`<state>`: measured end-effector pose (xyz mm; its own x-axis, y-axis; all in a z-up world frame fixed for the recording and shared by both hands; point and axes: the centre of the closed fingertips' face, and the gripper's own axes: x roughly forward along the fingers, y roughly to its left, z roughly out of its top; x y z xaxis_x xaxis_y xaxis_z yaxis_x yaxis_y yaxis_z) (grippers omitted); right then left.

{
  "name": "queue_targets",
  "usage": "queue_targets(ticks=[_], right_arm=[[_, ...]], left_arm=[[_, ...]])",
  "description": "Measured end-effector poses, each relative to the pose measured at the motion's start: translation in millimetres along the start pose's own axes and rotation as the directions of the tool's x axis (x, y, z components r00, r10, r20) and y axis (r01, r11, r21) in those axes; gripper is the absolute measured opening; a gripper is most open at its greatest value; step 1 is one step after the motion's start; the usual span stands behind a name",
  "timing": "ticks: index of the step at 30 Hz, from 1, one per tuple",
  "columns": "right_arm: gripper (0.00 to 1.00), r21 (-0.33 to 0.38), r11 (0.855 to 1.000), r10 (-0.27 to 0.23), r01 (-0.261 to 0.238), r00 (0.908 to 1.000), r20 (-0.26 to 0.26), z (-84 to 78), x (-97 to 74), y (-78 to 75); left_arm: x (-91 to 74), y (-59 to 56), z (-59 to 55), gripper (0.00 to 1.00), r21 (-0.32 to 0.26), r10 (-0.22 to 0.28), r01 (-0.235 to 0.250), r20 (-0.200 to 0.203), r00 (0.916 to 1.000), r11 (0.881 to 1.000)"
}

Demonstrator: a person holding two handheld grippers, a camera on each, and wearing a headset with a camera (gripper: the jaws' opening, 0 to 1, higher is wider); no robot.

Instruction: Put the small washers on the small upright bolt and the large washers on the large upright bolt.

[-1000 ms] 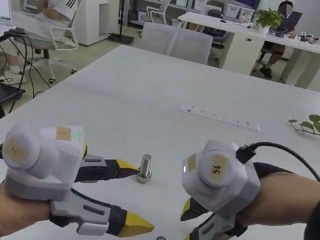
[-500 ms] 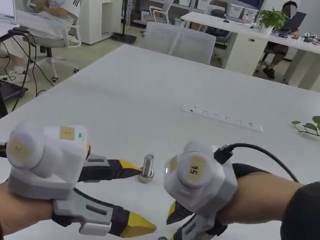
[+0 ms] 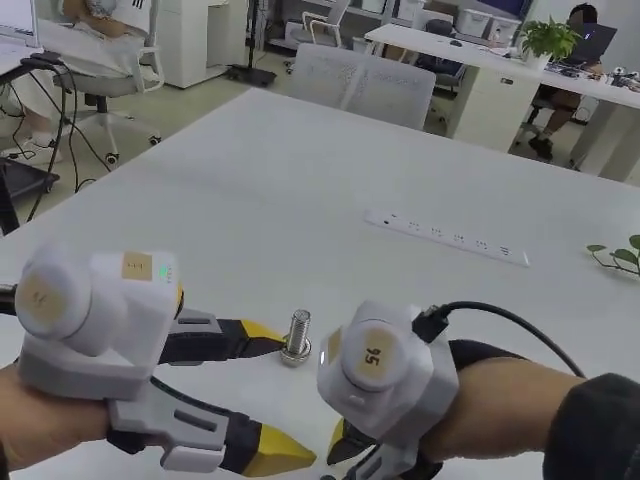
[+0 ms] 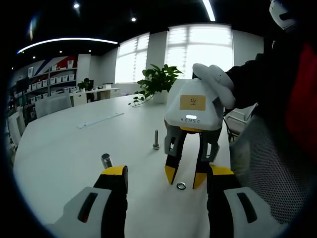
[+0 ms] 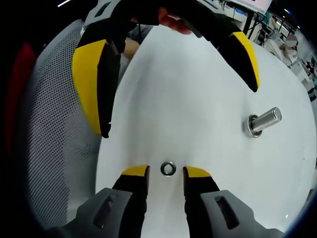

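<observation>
Standing in an open office point(image 3: 250, 40), white table point(image 3: 300, 180), left tongs point(image 4: 167, 171) spread, right tongs point(image 5: 167, 173) parted around a washer point(image 5: 168, 168).

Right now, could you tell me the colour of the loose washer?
The washer is silver-grey, clearest in the right gripper view.

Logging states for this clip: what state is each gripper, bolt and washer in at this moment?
Left gripper: open, holding nothing.
Right gripper: open, jaws on either side of the washer.
Washer: lying flat on the table, on neither bolt.
Large bolt: upright.
Small bolt: upright.
</observation>
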<state>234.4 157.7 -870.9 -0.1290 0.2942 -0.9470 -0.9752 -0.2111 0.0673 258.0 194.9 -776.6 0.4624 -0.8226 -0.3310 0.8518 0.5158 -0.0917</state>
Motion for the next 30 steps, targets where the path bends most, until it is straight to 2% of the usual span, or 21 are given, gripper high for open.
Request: queue_targets(ticks=[6, 10, 19, 30], right_arm=[[0.25, -0.061, 0.997, -0.040, 0.039, 0.9991, -0.016, -1.0, 1.2, -3.3], [0.24, -0.077, 0.996, -0.053, 0.052, 0.9985, -0.014, -0.6, 1.3, -5.2], [0.23, -0.105, 0.993, -0.052, 0.051, 0.9986, -0.011, -0.3, 1.5, -3.9], [0.17, -0.101, 0.994, -0.054, 0.053, 0.9984, -0.014, -0.7, 1.6, -4.9]], left_arm=[[0.9, -0.4, 0.5, 0.64, 0.001, -0.002, 0.002, 0.000, 1.0000, 1.000], [0.9, -0.5, 1.4, 0.64, 0.001, -0.002, 0.002, 0.001, 1.0000, 1.000], [0.7, -0.8, 2.6, 0.64, 0.002, -0.001, 0.001, 0.006, 1.0000, 1.000], [-0.4, -0.6, 4.0, 0.63, 0.003, 0.003, -0.003, 0.011, 0.9999, 1.000]])
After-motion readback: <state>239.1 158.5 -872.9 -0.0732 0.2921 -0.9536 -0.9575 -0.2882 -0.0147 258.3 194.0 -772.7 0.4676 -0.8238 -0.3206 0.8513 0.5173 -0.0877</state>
